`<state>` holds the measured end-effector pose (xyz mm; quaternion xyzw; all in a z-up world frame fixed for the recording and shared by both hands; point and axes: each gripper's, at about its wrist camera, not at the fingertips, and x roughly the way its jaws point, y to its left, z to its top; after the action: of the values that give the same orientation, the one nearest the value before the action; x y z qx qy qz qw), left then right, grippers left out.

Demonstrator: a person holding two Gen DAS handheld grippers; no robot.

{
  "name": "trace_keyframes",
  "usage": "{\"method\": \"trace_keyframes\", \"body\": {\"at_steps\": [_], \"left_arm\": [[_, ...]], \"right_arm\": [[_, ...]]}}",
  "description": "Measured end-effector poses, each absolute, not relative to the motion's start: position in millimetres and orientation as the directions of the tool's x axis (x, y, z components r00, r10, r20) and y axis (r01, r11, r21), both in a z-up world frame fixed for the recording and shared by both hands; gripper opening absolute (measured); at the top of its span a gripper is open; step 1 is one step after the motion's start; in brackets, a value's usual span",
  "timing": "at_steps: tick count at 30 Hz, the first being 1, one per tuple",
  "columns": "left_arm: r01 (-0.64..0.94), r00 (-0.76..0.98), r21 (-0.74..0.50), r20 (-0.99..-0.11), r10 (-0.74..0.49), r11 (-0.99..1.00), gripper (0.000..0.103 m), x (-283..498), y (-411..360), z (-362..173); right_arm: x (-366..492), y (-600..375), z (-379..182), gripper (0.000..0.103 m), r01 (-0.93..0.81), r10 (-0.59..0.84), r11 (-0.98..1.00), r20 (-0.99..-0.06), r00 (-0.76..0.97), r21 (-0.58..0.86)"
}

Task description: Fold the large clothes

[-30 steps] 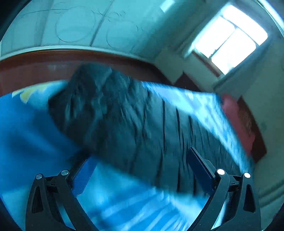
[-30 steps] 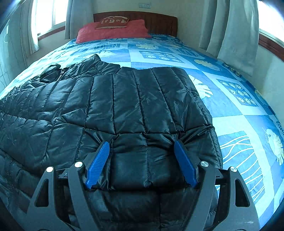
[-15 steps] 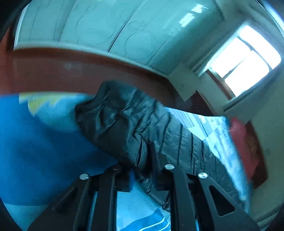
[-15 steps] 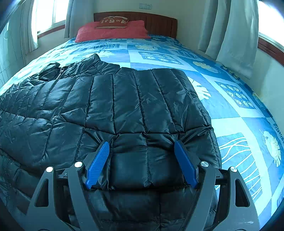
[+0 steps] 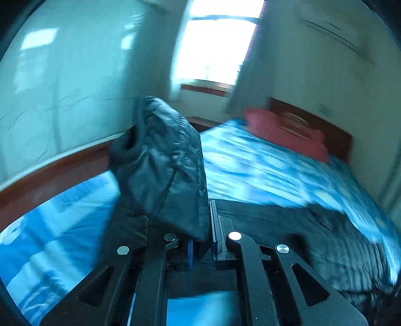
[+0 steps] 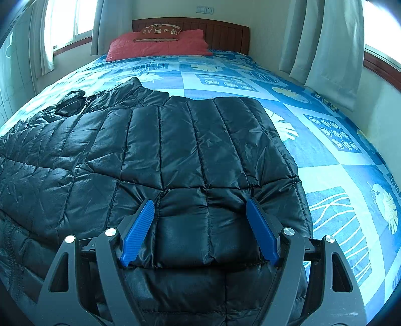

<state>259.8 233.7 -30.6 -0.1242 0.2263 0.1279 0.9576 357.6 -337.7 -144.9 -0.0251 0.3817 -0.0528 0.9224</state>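
Note:
A black quilted puffer jacket (image 6: 175,150) lies spread on the blue patterned bed (image 6: 338,155), its right side folded over the body. My right gripper (image 6: 200,213) is open, its blue fingers (image 6: 140,230) resting on the jacket's near edge, one each side of a padded fold. My left gripper (image 5: 200,225) is shut on a bunched part of the jacket, likely a sleeve (image 5: 163,160), held up above the bed. The rest of the jacket (image 5: 288,225) lies to its right. This view is blurred by motion.
A red pillow (image 6: 158,44) and a smaller cushion lie against the wooden headboard (image 6: 220,32). Curtains (image 6: 323,45) hang right of the bed and a window (image 6: 65,20) is at the left. A wall with a dark wooden rail (image 5: 50,173) runs along the bed's left side.
My left gripper closed on the jacket part, lifted it and swung right toward the headboard. My right gripper stayed open in place.

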Motion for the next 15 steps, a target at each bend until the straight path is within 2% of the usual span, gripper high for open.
{"method": "trace_keyframes", "body": {"at_steps": [5, 15], "left_arm": [[-0.109, 0.852, -0.072, -0.520, 0.056, 0.991, 0.010, 290, 124, -37], [0.064, 0.790, 0.029, -0.612, -0.033, 0.998, 0.010, 310, 5, -76]], "right_arm": [[358, -339, -144, 0.076, 0.079, -0.111, 0.994, -0.701, 0.704, -0.078], [358, -338, -144, 0.076, 0.083, -0.109, 0.994, -0.699, 0.706, -0.072]]}}
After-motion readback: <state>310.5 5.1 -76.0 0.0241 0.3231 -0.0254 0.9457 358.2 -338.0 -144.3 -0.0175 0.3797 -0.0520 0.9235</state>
